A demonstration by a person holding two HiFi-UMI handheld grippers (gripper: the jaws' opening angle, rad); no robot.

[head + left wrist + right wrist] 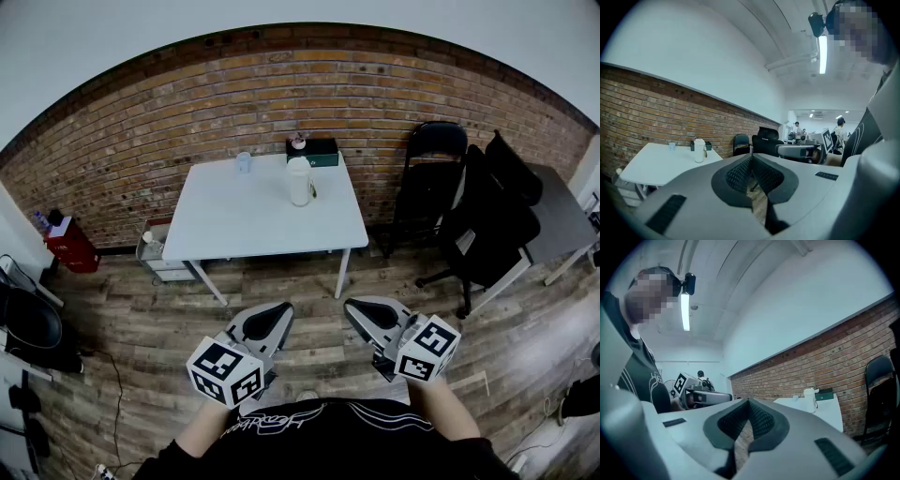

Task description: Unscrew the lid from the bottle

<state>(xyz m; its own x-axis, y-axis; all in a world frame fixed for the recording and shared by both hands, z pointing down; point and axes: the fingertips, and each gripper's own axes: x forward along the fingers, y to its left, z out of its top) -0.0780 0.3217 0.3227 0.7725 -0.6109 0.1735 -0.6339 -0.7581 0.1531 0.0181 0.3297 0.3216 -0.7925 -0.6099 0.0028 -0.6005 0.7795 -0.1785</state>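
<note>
Starting nearest: wearing a black shirt [319,441] at the bottom of the head view and holding 2 grippers out just past it, low over the wooden floor [281,281]. Squeezing the left gripper [751,158] all the way, pads pressing flat on each other and gripping nothing. Doing the exact same with the right gripper [748,403], jaws together with nothing caught between them. Angling both a bit inward, tips near each other but not touching.

Looking further out, spotting a white table [244,225] well apart from both grippers, with what looks like a small drawer unit [159,258] tucked under its left side. Finding the bottle [299,186] standing upright toward the far edge of that table, a bit right of the middle, wearing its lid [298,163] on top. Noticing 1 small clear cup [244,161] off to its left and a dark green box [319,150] just behind it.

Passing 2 black chairs on the right, a folding chair [427,178] and an office chair [487,220]. Ending at the brick wall [187,112] running behind everything.
</note>
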